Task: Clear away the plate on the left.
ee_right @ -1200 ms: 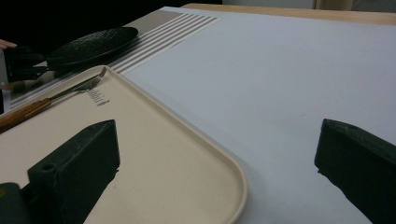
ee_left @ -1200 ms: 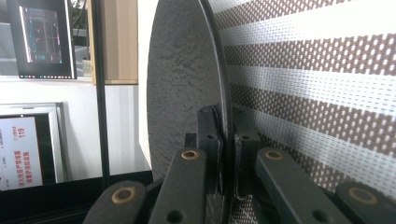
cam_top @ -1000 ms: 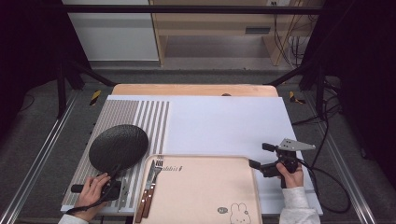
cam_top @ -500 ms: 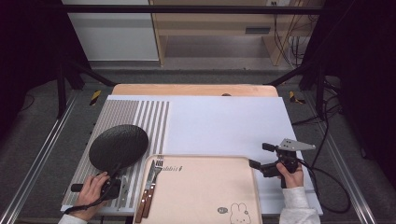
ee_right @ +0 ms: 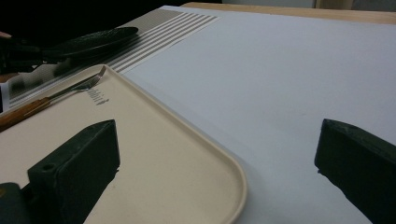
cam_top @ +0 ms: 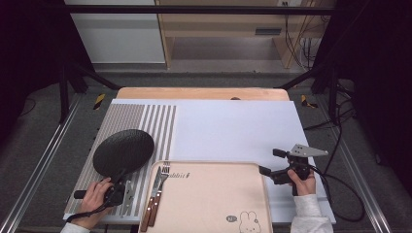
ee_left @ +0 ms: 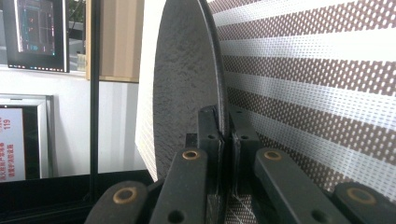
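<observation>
The left gripper point(cam_top: 115, 190) is clamped on the near rim of the black plate point(cam_top: 123, 151); in the left gripper view its jaws are pinched tight on the plate's point(ee_left: 187, 84) thin edge. The plate sits over the striped placemat point(cam_top: 145, 121) at the table's left, just left of the beige tray point(cam_top: 214, 204). Whether it rests on the mat or is lifted a bit can't be told.

Progress, as a judgement: the grip is done, but the plate isn't on the tray yet, so the carry & set-down are left, approx. the early-middle of the job.

The right gripper point(cam_top: 272, 171) hovers just off the tray's right edge, w/ jaws spread wide & nothing between them; the right gripper view shows the tray's point(ee_right: 196, 154) corner between the jaws.

Around: a fork point(cam_top: 160, 187) & a knife point(cam_top: 149, 199) w/ wooden handles lie along the tray's left side, right beside the plate. They're the main obstacle if the plate goes in from the left. The tray's middle is bare, w/ a rabbit print point(cam_top: 248, 218) near its near-right corner. The white mat point(cam_top: 233, 126) beyond is bare.
</observation>
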`<move>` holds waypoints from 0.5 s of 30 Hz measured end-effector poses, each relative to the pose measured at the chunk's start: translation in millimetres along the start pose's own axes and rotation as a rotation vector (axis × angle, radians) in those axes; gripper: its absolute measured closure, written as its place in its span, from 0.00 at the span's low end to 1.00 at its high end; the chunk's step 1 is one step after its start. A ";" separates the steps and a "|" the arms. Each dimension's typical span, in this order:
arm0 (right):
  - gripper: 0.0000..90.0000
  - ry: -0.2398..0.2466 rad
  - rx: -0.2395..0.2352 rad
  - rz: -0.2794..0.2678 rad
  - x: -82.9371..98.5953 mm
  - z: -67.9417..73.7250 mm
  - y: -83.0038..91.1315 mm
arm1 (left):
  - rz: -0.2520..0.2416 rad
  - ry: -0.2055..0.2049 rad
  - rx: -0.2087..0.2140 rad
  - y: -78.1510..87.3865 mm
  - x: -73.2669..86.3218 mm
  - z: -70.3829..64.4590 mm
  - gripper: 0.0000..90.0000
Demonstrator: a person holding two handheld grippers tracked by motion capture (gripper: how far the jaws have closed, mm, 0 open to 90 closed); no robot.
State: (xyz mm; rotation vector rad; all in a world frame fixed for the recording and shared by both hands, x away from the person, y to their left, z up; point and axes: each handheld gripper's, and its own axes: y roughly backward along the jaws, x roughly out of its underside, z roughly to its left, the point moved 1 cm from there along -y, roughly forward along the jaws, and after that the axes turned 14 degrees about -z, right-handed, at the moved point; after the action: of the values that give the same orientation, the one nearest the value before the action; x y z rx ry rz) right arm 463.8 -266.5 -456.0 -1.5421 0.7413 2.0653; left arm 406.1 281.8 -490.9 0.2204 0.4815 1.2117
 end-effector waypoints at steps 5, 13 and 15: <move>0.00 0.002 0.000 -0.002 -0.3 -0.2 0.3 | 0.000 -0.004 0.002 0.0 -0.7 0.5 0.95; 0.00 0.002 0.000 -0.001 -0.3 -0.2 0.4 | -0.007 -0.006 0.000 2.1 -4.8 3.5 0.95; 0.00 0.002 0.000 -0.003 -0.4 -0.2 0.5 | -0.010 -0.001 -0.002 3.4 -5.7 4.9 0.95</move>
State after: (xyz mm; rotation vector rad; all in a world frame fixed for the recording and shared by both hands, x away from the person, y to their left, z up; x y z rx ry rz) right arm 463.7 -267.1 -455.6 -1.5441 0.7395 2.0624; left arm 404.0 278.0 -483.9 0.2171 0.4797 1.2019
